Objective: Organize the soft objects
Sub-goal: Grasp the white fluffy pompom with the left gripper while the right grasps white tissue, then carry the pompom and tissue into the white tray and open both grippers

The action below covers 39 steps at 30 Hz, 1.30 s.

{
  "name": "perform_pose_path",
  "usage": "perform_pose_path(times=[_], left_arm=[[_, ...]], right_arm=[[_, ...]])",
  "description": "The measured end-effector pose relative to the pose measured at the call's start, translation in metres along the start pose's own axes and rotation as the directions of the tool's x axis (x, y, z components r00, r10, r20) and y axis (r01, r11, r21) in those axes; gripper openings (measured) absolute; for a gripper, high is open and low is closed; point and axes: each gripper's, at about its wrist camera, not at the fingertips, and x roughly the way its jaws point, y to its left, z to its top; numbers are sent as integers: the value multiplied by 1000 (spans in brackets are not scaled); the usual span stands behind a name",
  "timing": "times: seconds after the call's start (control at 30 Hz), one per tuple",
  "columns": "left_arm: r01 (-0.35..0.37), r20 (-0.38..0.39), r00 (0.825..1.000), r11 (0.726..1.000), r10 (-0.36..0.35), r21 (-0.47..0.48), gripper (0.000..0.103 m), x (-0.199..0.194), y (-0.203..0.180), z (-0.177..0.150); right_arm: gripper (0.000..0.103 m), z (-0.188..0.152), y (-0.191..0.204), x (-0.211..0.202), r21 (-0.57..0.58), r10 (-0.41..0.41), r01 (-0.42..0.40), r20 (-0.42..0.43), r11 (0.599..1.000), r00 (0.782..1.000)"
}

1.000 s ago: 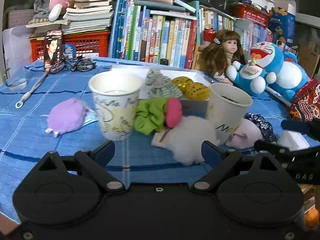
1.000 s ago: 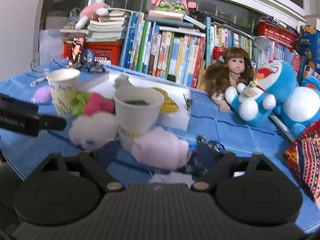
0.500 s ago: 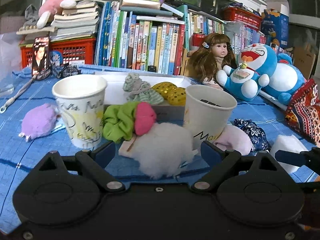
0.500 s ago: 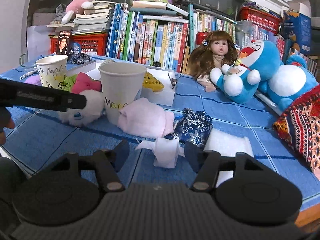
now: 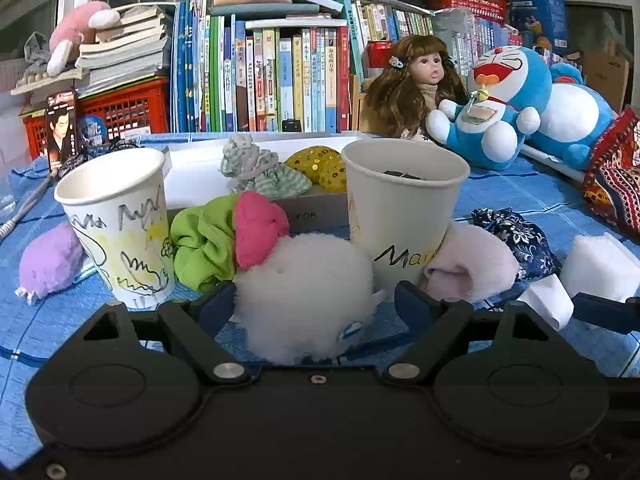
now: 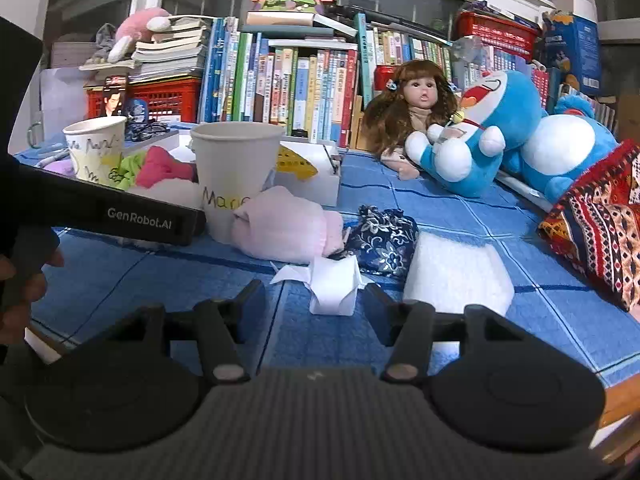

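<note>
On the blue cloth, a white fluffy ball [image 5: 304, 292] lies between the fingers of my left gripper [image 5: 314, 300]. Its jaws are closing: the left pad brushes the fluff, the right pad stands apart. My right gripper [image 6: 314, 294] straddles a folded white tissue [image 6: 334, 288], its jaws closing with small gaps on both sides. Behind the tissue lie a pink cloth [image 6: 288, 228], a navy floral pouch [image 6: 380, 236] and a white foam block [image 6: 456, 276]. Green [image 5: 200, 244] and pink [image 5: 258, 228] scrunchies sit behind the ball.
Two paper cups [image 5: 120, 220] [image 5: 404, 208] flank the ball. Behind them a white box [image 5: 312, 212] holds a striped scrunchie and a gold one. A purple fluffy toy [image 5: 48, 264] lies far left. Doll, blue plush toys, a patterned cloth and books line the back and right.
The left gripper slid right from the decorated cup until it straddled the white ball. The right gripper dropped back from the pink cloth to the tissue. Both jaws narrowed.
</note>
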Motion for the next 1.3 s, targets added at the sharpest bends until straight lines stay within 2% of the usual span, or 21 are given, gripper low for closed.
perform_pose_path(times=[0.17, 0.63, 0.7, 0.73, 1.1, 1.3], left_arm=[[-2, -21, 1000, 1000, 2, -17, 81, 9, 3, 1], [-28, -35, 999, 1000, 28, 12, 80, 17, -2, 4], [-42, -31, 999, 999, 43, 15, 71, 17, -2, 4], [-49, -28, 998, 999, 49, 17, 71, 16, -2, 3], [-24, -25, 999, 1000, 25, 17, 67, -3, 1, -6], [-5, -3, 1000, 1000, 5, 21, 66, -23, 5, -3]], right_arm=[[67, -1, 2, 5, -6, -24, 24, 14, 1000, 1000], [67, 1, 0, 19, 29, -47, 46, 7, 999, 999], [67, 2, -1, 20, 45, -44, 44, 8, 998, 999], [67, 2, -2, 21, 56, -41, 41, 8, 998, 999], [32, 5, -2, 16, 96, -32, 29, 29, 995, 999], [29, 14, -5, 4, 98, -17, 11, 68, 995, 998]])
